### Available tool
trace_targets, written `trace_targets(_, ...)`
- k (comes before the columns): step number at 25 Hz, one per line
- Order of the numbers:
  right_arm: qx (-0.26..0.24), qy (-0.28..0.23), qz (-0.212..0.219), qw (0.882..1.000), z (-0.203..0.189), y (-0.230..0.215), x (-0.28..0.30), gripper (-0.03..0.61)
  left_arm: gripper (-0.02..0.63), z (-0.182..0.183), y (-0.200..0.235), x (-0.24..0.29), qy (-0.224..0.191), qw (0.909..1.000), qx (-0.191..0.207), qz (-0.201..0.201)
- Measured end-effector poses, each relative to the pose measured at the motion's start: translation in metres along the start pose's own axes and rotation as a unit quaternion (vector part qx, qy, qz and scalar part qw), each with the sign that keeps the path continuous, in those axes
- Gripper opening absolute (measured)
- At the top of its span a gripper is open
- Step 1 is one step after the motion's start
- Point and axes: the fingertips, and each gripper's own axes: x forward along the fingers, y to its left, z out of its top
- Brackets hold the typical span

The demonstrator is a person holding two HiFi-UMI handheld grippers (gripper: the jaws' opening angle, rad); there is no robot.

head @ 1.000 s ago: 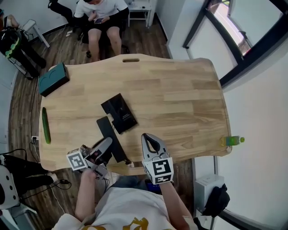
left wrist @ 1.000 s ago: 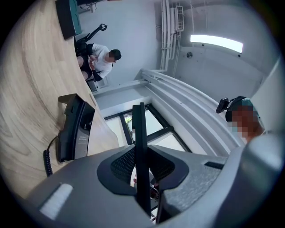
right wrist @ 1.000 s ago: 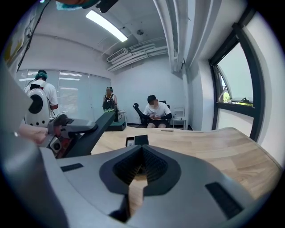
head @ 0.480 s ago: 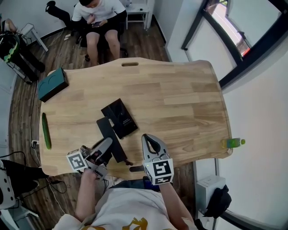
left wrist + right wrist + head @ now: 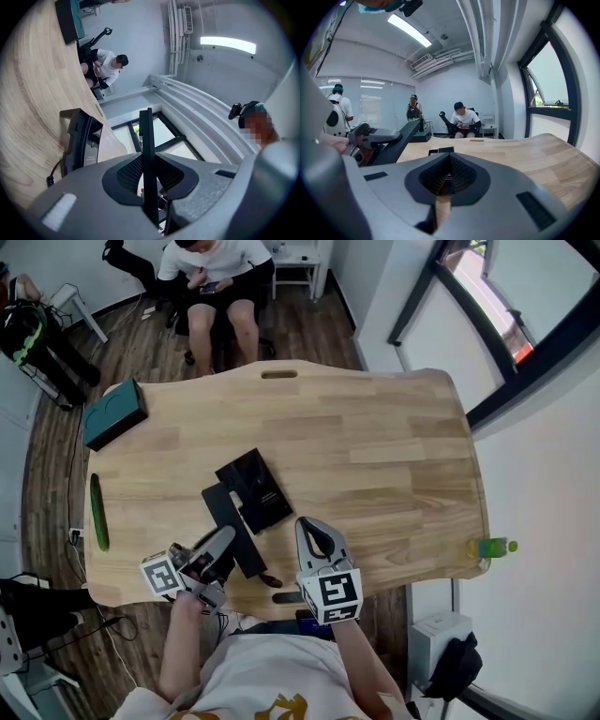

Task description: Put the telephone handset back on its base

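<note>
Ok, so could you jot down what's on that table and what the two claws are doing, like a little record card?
Table: wooden
Left claw: shut on the black handset, holding it tilted
Right claw: shut, empty, by the table's near edge
Phone base: black, left of the middle, handset not on it yet
Left edge: green cucumber
Far left corner: teal box
Right edge: green bottle
Beyond the far end: a seated person
</note>
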Motion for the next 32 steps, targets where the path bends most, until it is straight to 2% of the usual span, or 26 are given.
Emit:
trace_targets(6,0.004,0.011,0.009,1.0,-0.011,0.001,0.005,0.003,0.077,-0.007,0.01,-0.002,-0.008,0.9999,-0.012,0.004)
trace_targets(32,0.008,0.066,0.034,0.997,-0.038,-0.017,0.054,0.003,0.077,0.003,0.08,-0.002,-0.04,0.9974,-0.037,0.047)
